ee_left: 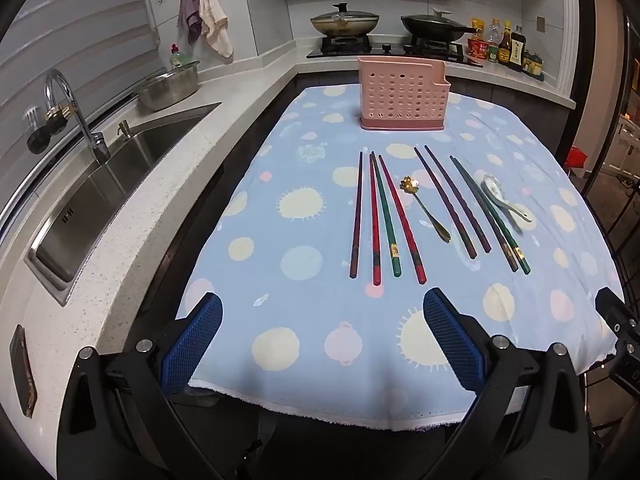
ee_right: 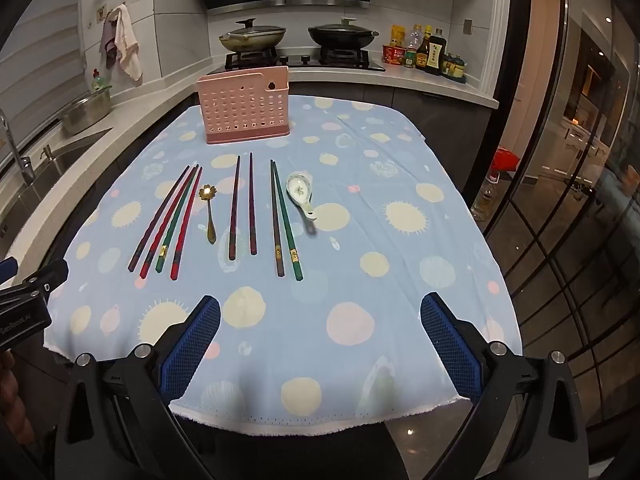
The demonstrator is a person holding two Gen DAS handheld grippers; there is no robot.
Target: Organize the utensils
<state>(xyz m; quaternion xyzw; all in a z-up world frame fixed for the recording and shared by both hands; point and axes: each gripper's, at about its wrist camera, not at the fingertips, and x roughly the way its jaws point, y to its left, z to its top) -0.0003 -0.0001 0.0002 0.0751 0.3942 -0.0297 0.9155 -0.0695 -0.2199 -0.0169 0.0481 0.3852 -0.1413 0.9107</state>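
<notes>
A pink perforated utensil holder (ee_left: 403, 96) (ee_right: 243, 106) stands at the far end of a table with a blue dotted cloth (ee_left: 304, 320) (ee_right: 360, 240). Several coloured chopsticks (ee_left: 384, 216) (ee_right: 168, 220) lie side by side mid-table. Among them lie a gold flower spoon (ee_left: 425, 207) (ee_right: 209, 212) and a white ceramic spoon (ee_left: 505, 196) (ee_right: 302, 194). My left gripper (ee_left: 322, 316) is open and empty above the near table edge. My right gripper (ee_right: 320, 316) is open and empty, also at the near edge, well short of the utensils.
A counter with a steel sink (ee_left: 116, 184) and faucet (ee_left: 76, 112) runs along the left. A stove with two lidded pans (ee_left: 344, 22) (ee_right: 342, 36) and sauce bottles (ee_left: 504, 46) sit behind the table. A glass door (ee_right: 560, 220) stands on the right.
</notes>
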